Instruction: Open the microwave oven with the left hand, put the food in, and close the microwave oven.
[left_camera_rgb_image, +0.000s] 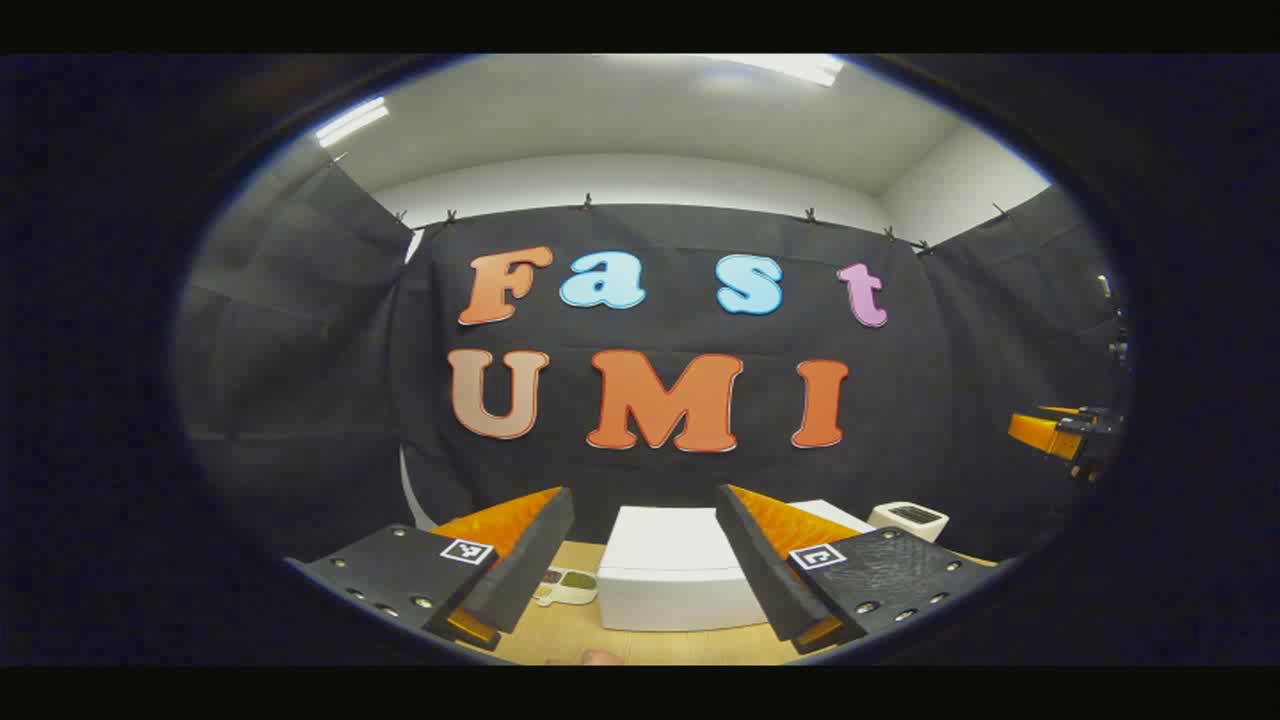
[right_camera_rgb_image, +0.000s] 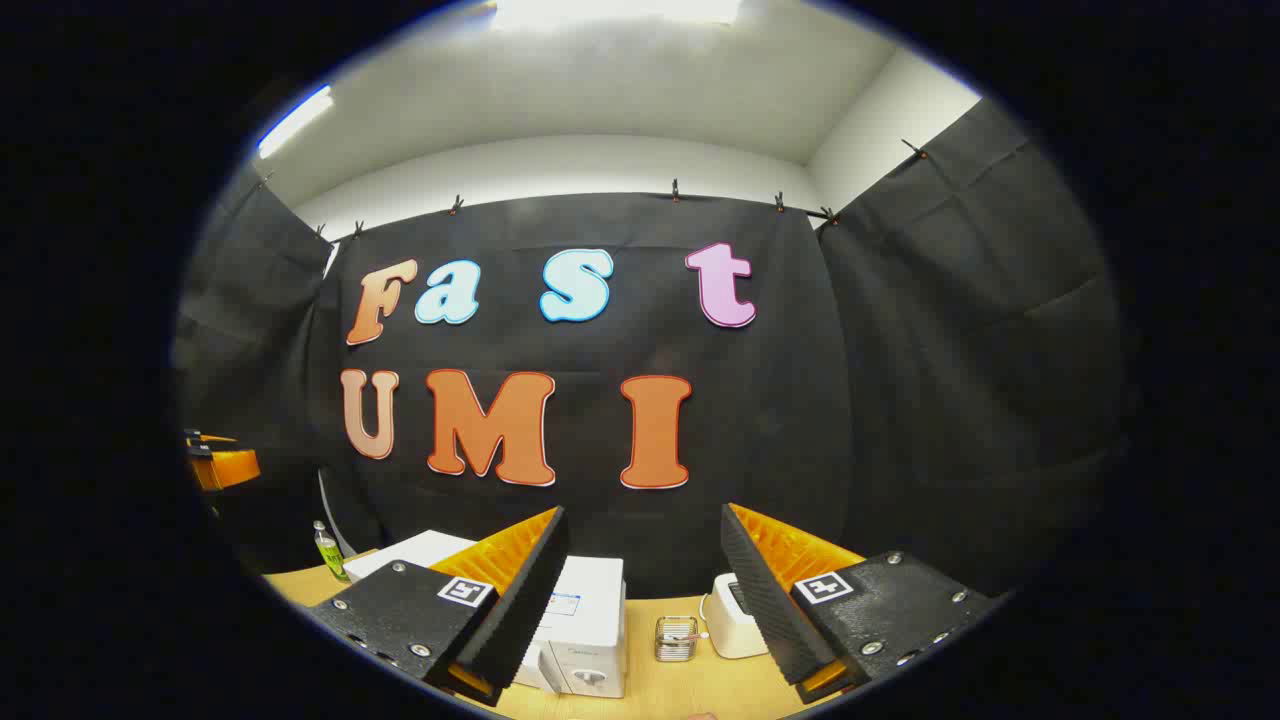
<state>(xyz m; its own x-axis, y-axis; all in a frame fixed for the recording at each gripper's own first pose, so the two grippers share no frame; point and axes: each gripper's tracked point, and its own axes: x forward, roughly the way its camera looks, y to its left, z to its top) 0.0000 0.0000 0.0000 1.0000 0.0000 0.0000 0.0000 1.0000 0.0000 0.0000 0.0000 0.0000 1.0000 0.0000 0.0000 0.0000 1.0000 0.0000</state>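
Observation:
The white microwave (left_camera_rgb_image: 670, 570) stands on the wooden table (left_camera_rgb_image: 570, 640), low in the left gripper view, and its front face looks flat and closed. To its left lies a small white dish of green and brown food (left_camera_rgb_image: 566, 585). My left gripper (left_camera_rgb_image: 643, 515) is open and empty, held above and in front of the microwave. In the right gripper view my right gripper (right_camera_rgb_image: 643, 535) is also open and empty, with the microwave (right_camera_rgb_image: 588, 620) partly hidden behind its left finger. Each gripper appears at the other view's edge: the right gripper (left_camera_rgb_image: 1062, 435) and the left gripper (right_camera_rgb_image: 222, 465).
A small white appliance (right_camera_rgb_image: 728, 618) and a wire basket (right_camera_rgb_image: 677, 638) stand right of the microwave. The same white appliance (left_camera_rgb_image: 908, 518) sits at the back right in the left gripper view. A green bottle (right_camera_rgb_image: 328, 550) stands at the table's far left by the black cloth wall.

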